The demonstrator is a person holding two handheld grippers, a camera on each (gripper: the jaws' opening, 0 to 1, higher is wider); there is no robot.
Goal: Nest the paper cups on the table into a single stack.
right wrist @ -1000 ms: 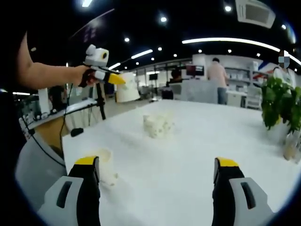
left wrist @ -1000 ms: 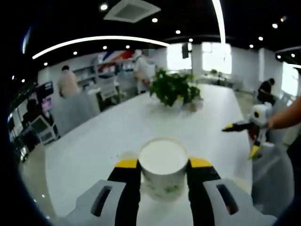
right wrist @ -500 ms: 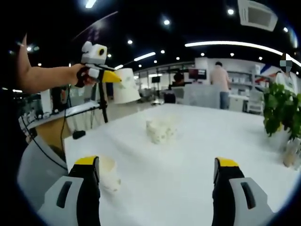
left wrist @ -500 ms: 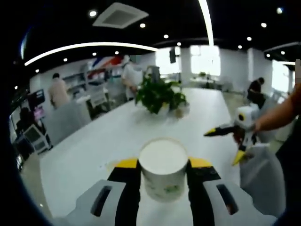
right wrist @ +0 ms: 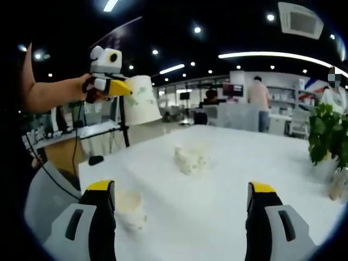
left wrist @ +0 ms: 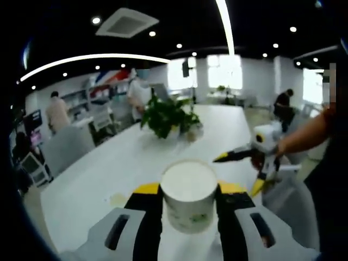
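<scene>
The left gripper [left wrist: 189, 191] is clamping a white paper cup [left wrist: 188, 194] between its yellow-tipped jaws, holding it in the air above the near end of the white table [right wrist: 261, 163]. The right gripper [right wrist: 182, 190] is hanging over the table with its jaws spread wide apart and gripping nothing. A second cup [right wrist: 130, 209] is standing just beside its left jaw, and a crumpled-looking cup [right wrist: 190, 158] is sitting farther off on the table.

No words, numbers or brand names can be read anywhere. The white paper cup [left wrist: 189, 194] bears a small green print near its base, too blurred to make out.
</scene>
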